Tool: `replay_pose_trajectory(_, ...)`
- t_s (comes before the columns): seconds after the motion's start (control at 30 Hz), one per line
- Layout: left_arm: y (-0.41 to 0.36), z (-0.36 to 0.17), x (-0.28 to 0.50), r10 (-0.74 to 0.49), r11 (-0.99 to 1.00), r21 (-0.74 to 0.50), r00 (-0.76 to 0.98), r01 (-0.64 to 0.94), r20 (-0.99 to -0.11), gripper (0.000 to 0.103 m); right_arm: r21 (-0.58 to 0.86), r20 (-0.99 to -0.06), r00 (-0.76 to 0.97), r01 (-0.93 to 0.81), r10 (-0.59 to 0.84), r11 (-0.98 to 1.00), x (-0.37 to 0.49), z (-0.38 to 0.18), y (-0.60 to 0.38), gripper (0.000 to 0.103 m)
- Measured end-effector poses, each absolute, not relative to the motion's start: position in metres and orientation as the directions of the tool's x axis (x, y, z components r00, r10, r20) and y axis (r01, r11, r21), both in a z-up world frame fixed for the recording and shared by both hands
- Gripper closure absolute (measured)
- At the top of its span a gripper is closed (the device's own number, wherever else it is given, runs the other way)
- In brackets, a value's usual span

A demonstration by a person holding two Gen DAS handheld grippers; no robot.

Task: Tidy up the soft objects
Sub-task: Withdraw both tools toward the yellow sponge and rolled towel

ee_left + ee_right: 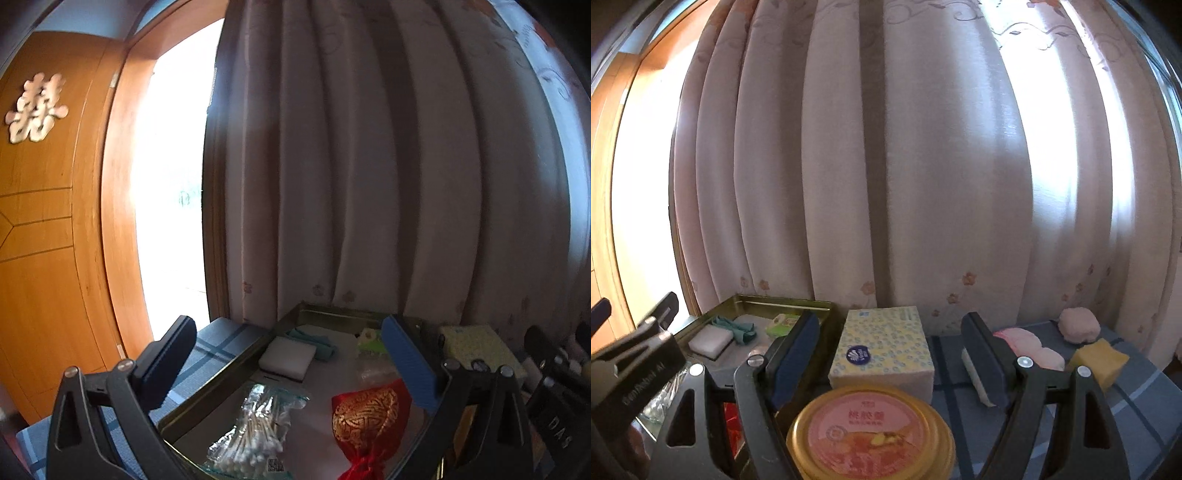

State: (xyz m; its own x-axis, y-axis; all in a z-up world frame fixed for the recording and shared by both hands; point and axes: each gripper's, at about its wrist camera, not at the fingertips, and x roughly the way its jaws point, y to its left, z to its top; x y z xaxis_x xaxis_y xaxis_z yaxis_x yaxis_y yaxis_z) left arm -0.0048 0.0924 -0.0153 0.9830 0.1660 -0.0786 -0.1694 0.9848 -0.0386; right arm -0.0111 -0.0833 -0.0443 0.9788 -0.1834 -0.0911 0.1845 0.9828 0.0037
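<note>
A metal tray [221, 373] holds a white sponge [288, 358], a teal cloth [314, 341], a bag of cotton swabs [255, 432], a red and gold pouch [369, 417] and a green packet [371, 341]. My left gripper [291, 358] is open and empty above the tray. My right gripper [890, 339] is open and empty, with a yellow tissue pack [882, 347] beyond its fingers. The tray also shows in the right wrist view [783, 301]. A pink cloth [1030, 347], a pink puff [1078, 325] and a yellow sponge [1100, 360] lie to the right.
A round tin with a pink lid [871, 439] sits just below my right gripper. A curtain [905, 166] hangs right behind the table. A wooden door [48, 221] stands at left. The cloth is blue plaid [1137, 398]. The left gripper's body [639, 369] shows at left.
</note>
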Motion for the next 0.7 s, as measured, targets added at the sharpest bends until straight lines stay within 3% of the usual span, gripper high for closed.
replay_pose_trajectory(0.17,0.086,-0.019,-0.007,0.141,0.99,-0.019,0.986,-0.143,-0.093,0.001,0.034,-0.083,0.976,0.204,-0.201,0.978,-0.021,-0.045,-0.094,0.022)
replay_pose_trajectory(0.37,0.086,-0.027,-0.003,0.131,0.99,-0.034,0.975,-0.139,-0.182,0.001,0.046,-0.082,0.972,0.224,-0.219,0.974,-0.03,-0.046,-0.104,0.022)
replay_pose_trajectory(0.7,0.077,-0.028,-0.008,0.133,0.99,-0.018,0.973,-0.139,-0.187,0.001,0.11,-0.074,0.965,0.259,-0.252,0.959,-0.047,-0.046,-0.134,0.022)
